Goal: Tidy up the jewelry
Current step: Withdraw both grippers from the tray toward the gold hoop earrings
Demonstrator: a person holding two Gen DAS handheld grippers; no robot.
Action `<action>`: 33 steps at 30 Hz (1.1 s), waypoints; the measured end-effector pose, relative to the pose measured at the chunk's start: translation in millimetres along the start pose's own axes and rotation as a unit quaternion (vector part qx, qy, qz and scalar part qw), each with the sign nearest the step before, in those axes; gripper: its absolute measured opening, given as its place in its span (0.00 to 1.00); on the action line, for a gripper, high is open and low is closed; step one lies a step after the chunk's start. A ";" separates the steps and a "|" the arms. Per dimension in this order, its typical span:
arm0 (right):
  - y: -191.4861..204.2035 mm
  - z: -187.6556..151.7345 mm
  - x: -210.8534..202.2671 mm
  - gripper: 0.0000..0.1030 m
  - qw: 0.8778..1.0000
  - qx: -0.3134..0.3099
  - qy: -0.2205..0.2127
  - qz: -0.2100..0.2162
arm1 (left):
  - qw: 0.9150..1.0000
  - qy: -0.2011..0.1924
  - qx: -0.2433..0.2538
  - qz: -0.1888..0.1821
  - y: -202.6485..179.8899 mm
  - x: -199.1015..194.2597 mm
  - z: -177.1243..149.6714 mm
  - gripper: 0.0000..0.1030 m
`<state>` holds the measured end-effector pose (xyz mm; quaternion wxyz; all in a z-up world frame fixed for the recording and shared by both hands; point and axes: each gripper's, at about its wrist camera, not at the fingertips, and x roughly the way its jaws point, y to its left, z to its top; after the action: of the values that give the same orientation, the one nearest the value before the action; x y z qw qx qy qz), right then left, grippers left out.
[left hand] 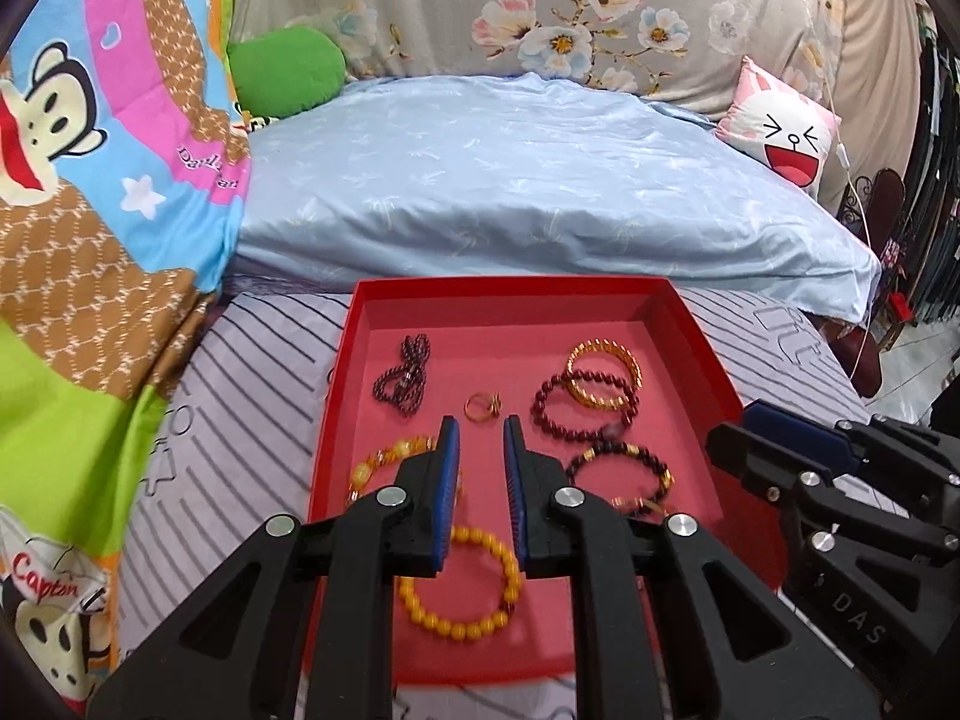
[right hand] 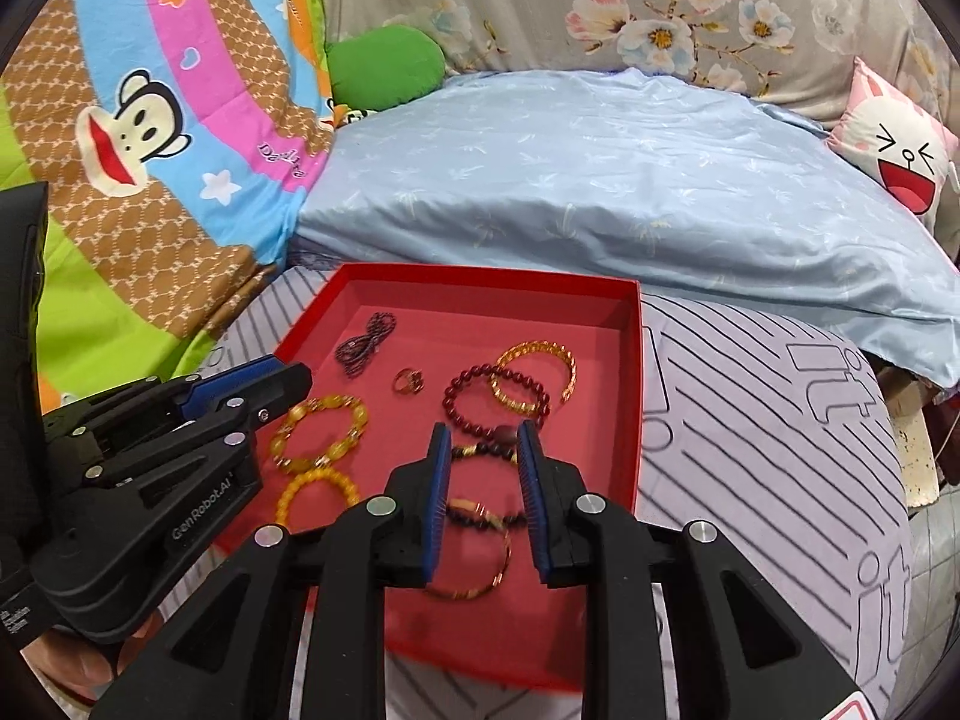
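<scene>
I hold both tools above the near half of the red tray [left hand: 660, 300], which sits on the striped bedsheet [left hand: 252, 396] in front of the pale blue quilt [left hand: 510, 180]. All the jewelry lies inside it.

My left gripper [left hand: 480, 429] has its jaws a narrow slot apart with nothing between the blue pads; it grips nothing. Just beyond its tips, nearly on its centre line, lies the small gold ring [left hand: 483, 405]. Ahead and left is the bunched dark bead necklace [left hand: 405, 375], its long axis running away from me. The amber bead bracelet [left hand: 384, 462] lies under the left finger, and the yellow bead bracelet [left hand: 462, 585] lies flat below the slot.

My right gripper [right hand: 480, 435] is likewise parted slightly and empty. Seen through its gap is the dark bead bracelet with gold spacers [right hand: 483, 453], lying flat on the tray floor below, not held. Nearer me lies a thin gold bangle [right hand: 480, 558]. Ahead are the dark red bead bracelet [right hand: 495, 399] and the gold cuff bangle [right hand: 537, 378], overlapping each other.

What I judge the next move turns on: the ring lies straight ahead of the left tool, while the right-hand cluster of bracelets belongs to the right tool, which is nearer it. The overlapped pair would need separating first.
</scene>
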<state>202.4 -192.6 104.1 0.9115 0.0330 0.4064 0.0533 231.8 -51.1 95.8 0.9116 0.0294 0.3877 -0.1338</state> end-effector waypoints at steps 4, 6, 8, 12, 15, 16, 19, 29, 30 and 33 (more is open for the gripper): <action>2.4 -19.4 -21.8 0.23 1.000 -0.004 -0.008 -0.002 | 1.000 -0.001 0.004 0.000 -2.4 -19.4 -16.8 0.14; 2.2 -33.2 -33.4 0.23 1.000 -0.004 -0.011 -0.002 | 1.000 -0.003 0.004 0.004 -2.0 -29.6 -27.3 0.14; 2.4 -47.5 -43.4 0.23 1.000 -0.006 -0.013 -0.007 | 1.000 -0.005 0.000 0.004 -0.5 -38.0 -36.5 0.14; 1.6 -76.6 -53.7 0.23 1.000 -0.007 -0.007 -0.015 | 1.000 0.000 -0.020 -0.006 4.3 -49.5 -58.5 0.15; 1.7 -99.9 -56.1 0.23 1.000 -0.005 0.003 -0.019 | 1.000 0.000 -0.021 0.002 3.9 -56.1 -78.3 0.15; 2.0 -109.3 -55.2 0.23 1.000 -0.004 0.009 -0.018 | 1.000 0.001 -0.023 0.005 2.8 -58.1 -87.5 0.15; 3.6 -125.5 -51.2 0.23 1.000 0.001 0.021 -0.016 | 1.000 0.008 -0.026 0.002 -0.3 -61.1 -108.0 0.15; 8.2 -161.3 -33.8 0.23 0.999 0.009 0.046 -0.020 | 0.998 0.016 -0.055 -0.006 0.9 -65.0 -162.7 0.24; 7.9 -162.5 -32.4 0.23 0.999 0.010 0.047 -0.019 | 0.998 0.017 -0.057 -0.005 1.7 -64.7 -165.2 0.24; 8.2 -165.7 -29.9 0.23 0.999 0.013 0.050 -0.017 | 0.998 0.017 -0.064 -0.002 5.1 -65.7 -170.2 0.24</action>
<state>58.6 -185.4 16.4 0.8903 0.0354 0.4527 0.0345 70.6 -4.8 23.8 0.9047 -0.0275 0.4106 -0.1100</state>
